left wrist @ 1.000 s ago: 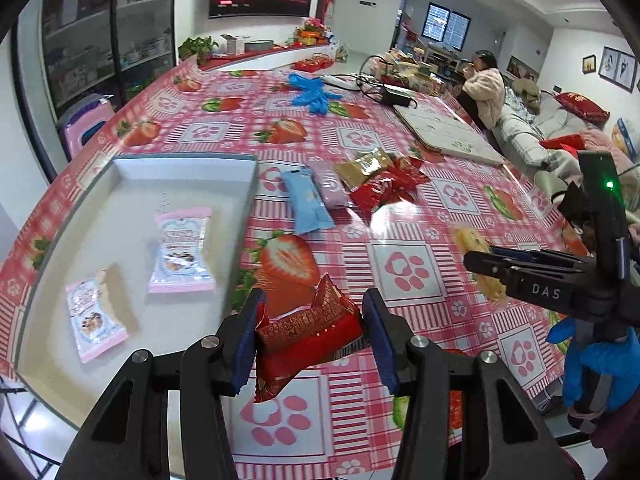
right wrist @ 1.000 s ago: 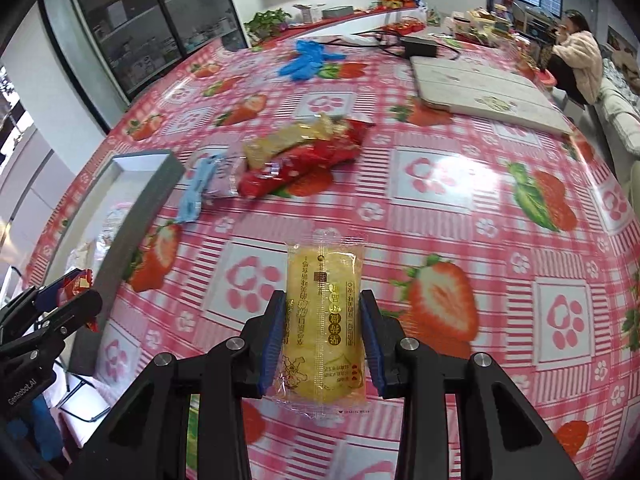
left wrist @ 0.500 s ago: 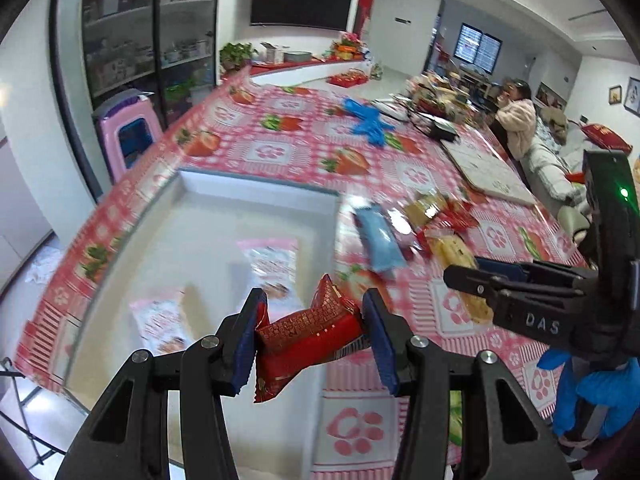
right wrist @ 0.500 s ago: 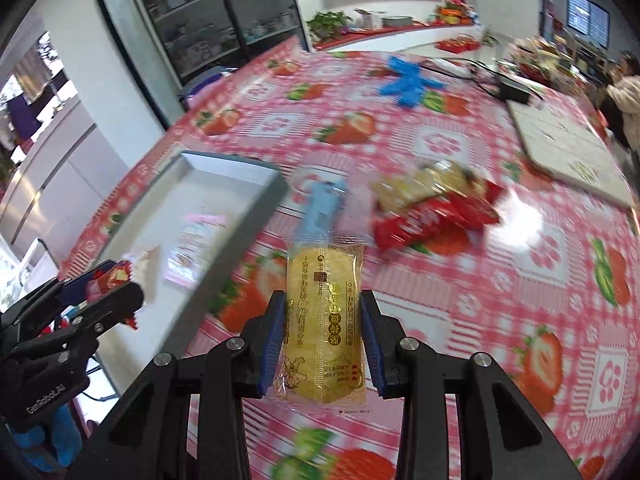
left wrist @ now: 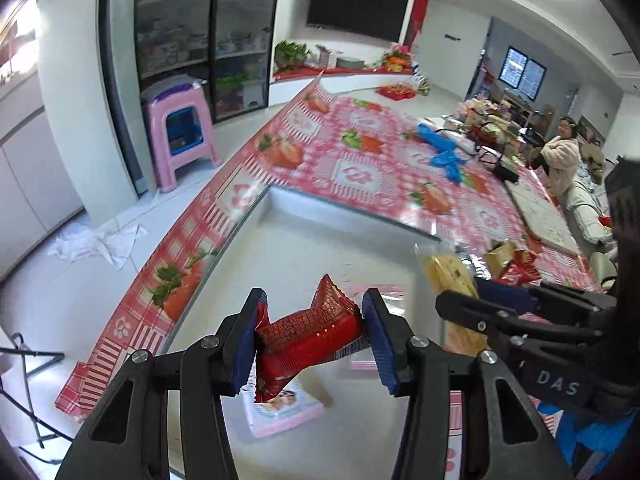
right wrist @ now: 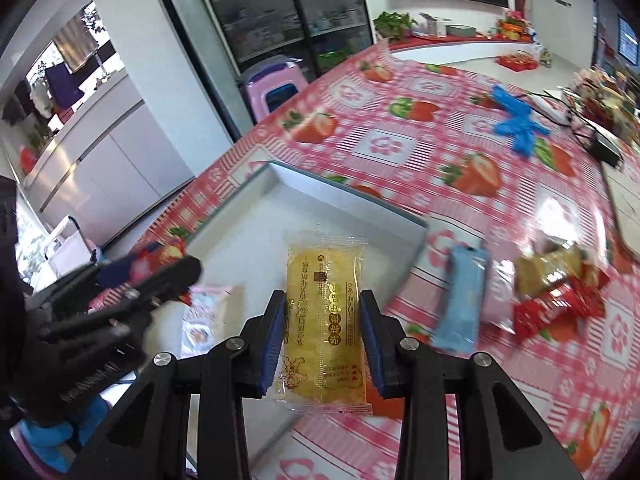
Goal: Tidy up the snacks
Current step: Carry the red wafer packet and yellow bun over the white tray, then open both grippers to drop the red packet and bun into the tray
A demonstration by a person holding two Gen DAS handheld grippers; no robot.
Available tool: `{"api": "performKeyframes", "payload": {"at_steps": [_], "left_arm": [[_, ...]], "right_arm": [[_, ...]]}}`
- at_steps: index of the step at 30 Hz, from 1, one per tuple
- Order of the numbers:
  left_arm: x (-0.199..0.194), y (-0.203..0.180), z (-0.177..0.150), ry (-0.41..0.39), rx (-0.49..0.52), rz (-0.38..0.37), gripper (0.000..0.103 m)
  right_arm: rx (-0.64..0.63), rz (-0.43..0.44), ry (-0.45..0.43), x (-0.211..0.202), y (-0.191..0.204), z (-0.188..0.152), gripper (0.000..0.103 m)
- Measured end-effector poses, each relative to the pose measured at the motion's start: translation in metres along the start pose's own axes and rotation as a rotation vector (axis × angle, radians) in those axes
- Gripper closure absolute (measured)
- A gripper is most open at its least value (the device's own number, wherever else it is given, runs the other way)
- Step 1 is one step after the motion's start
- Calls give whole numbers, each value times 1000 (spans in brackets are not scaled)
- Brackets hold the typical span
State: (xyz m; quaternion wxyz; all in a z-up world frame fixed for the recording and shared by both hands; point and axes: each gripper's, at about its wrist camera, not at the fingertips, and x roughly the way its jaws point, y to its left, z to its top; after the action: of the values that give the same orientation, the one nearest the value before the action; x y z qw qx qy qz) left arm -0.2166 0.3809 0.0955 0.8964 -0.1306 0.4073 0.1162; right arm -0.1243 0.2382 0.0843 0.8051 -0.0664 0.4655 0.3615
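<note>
My left gripper [left wrist: 312, 338] is shut on a red snack packet [left wrist: 308, 336] and hangs above the grey tray [left wrist: 340, 216]. Below it in the tray lies a pink packet [left wrist: 280, 408]. My right gripper [right wrist: 322, 338] is shut on a yellow snack packet [right wrist: 324, 320], held over the tray's right side [right wrist: 360, 204]. In the left wrist view the right gripper [left wrist: 472, 292] reaches in from the right with the yellow packet [left wrist: 444, 272]. In the right wrist view the left gripper [right wrist: 160, 272] shows at the left. Another pink packet [right wrist: 200, 316] lies in the tray.
On the strawberry tablecloth [right wrist: 400, 140], right of the tray, lie a blue packet [right wrist: 460, 300], a gold packet [right wrist: 548, 264] and red packets [right wrist: 560, 304]. Blue gloves [right wrist: 516, 120] lie farther back. A pink stool [left wrist: 180, 120] stands on the floor. A person [left wrist: 560, 156] sits at the far right.
Both grippers have swung left with their packets, from over the tablecloth to above the tray. The loose snacks now lie to their right.
</note>
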Motion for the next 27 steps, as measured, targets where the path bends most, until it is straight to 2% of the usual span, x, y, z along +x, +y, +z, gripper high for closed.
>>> {"api": "performKeyframes", "payload": {"at_steps": [7, 16, 17, 20, 21, 23, 25, 27], "left_arm": [[24, 20, -7, 48, -35, 26, 50], [47, 27, -14, 100, -41, 52, 49], [49, 26, -15, 105, -37, 55, 47], [53, 25, -15, 109, -33, 76, 34], [54, 24, -15, 110, -34, 75, 27], [53, 22, -15, 104, -35, 70, 23], [52, 18, -12, 98, -26, 77, 22], [51, 15, -11, 98, -20, 86, 22]], "right_arm": [[-12, 32, 33, 30, 16, 14, 65], [-9, 60, 63, 55, 21, 21, 65], [-9, 59, 65, 56, 20, 22, 65], [0, 62, 72, 60, 17, 24, 64], [2, 70, 81, 62, 16, 24, 61], [5, 73, 83, 62, 15, 23, 24], [7, 60, 59, 58, 13, 23, 12], [13, 40, 37, 52, 8, 24, 12]]}}
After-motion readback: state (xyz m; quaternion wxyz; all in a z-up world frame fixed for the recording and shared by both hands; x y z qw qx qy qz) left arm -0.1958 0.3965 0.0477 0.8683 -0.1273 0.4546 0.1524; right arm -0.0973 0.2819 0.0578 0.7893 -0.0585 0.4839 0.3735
